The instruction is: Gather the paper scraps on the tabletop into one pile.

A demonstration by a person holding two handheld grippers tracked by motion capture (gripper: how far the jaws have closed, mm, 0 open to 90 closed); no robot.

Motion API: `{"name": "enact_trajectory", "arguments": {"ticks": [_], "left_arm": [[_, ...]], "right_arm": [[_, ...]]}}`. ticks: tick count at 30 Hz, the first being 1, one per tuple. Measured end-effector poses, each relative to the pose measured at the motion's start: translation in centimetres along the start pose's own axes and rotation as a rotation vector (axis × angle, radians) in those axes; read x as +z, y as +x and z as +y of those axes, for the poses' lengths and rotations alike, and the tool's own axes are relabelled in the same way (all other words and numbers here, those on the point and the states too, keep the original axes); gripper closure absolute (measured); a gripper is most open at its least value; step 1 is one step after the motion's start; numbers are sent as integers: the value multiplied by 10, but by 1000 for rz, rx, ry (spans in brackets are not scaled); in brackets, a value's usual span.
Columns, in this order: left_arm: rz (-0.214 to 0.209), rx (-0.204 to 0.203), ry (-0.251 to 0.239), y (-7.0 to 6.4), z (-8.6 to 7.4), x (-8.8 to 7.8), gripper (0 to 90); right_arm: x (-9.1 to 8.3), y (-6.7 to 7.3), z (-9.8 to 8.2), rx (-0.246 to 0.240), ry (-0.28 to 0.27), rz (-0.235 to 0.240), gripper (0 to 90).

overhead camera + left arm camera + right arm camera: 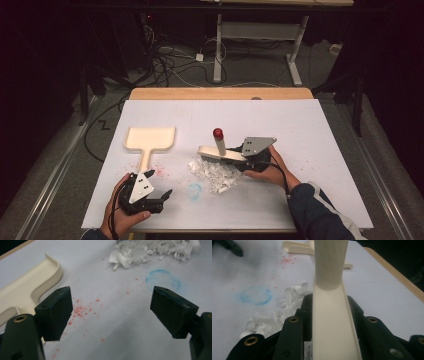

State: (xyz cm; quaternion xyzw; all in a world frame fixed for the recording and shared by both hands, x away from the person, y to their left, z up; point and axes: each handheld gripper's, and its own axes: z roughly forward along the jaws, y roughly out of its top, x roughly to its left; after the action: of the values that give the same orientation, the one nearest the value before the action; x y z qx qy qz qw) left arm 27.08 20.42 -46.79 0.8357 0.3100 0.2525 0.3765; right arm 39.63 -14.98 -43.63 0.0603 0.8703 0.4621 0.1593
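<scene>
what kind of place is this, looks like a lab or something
Probably a lab or recording studio: a table under a white sheet, black curtains around it, loose cables on the floor, and another desk frame behind.

Count, taken around the pile of white paper scraps point(216, 173) as landmark — one pile, its pieces too many and too small to number.

Grippers: two. Right gripper point(248, 158) just right of the pile; left gripper point(159, 185) well to the pile's left and nearer the person.

Brushes: one point(220, 150), cream with a red-tipped handle, at the pile's far edge.

Dustpans: one point(149, 140), cream, left of the pile and farther back.

Marks on the surface point(300, 130) — one blue chalk ring point(194, 190) just left of the pile; one scatter of red specks point(159, 170) farther left, uncountable.

Hands: two.
</scene>
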Motion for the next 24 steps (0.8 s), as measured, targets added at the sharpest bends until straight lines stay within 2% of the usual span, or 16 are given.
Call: {"name": "enact_trajectory", "arguments": {"ticks": [1,2,3,5,6,8,9,11,13,15,18,20,21,24], "left_arm": [[-5,-7,5,-1,0,0,173],[-1,5,1,0,0,1,173],[0,6,1,0,1,1,173],[-2,6,0,0,1,0,174],[-1,8,3,0,0,1,174],[-2,7,2,0,0,0,175],[1,9,3,-1,1,0,175],[-1,0,5,-2,0,-1,175],[9,13,-1,-2,1,-2,176],[2,3,-1,-3,1,-3,176],[-3,7,-3,-3,1,-3,176],[-3,16,-10,-3,2,-2,177],[-3,20,-11,-3,2,-2,177],[-12,12,-6,-4,3,-1,177]], "right_arm": [[-3,0,0,23,-3,-26,674],[-10,1,1,57,-8,-74,674],[-10,1,1,57,-8,-74,674],[-22,3,0,114,2,-153,673],[-22,3,0,114,2,-153,673],[-34,7,-2,187,25,-246,673],[-34,7,-2,187,25,-246,673],[-41,10,-2,221,45,-323,673],[-47,13,-4,268,59,-370,673],[-51,21,-8,321,81,-425,671],[-51,35,-12,354,113,-454,672],[-46,44,-11,372,114,-461,675],[-42,48,-9,375,111,-453,675],[-25,60,-5,380,97,-471,676]]}}
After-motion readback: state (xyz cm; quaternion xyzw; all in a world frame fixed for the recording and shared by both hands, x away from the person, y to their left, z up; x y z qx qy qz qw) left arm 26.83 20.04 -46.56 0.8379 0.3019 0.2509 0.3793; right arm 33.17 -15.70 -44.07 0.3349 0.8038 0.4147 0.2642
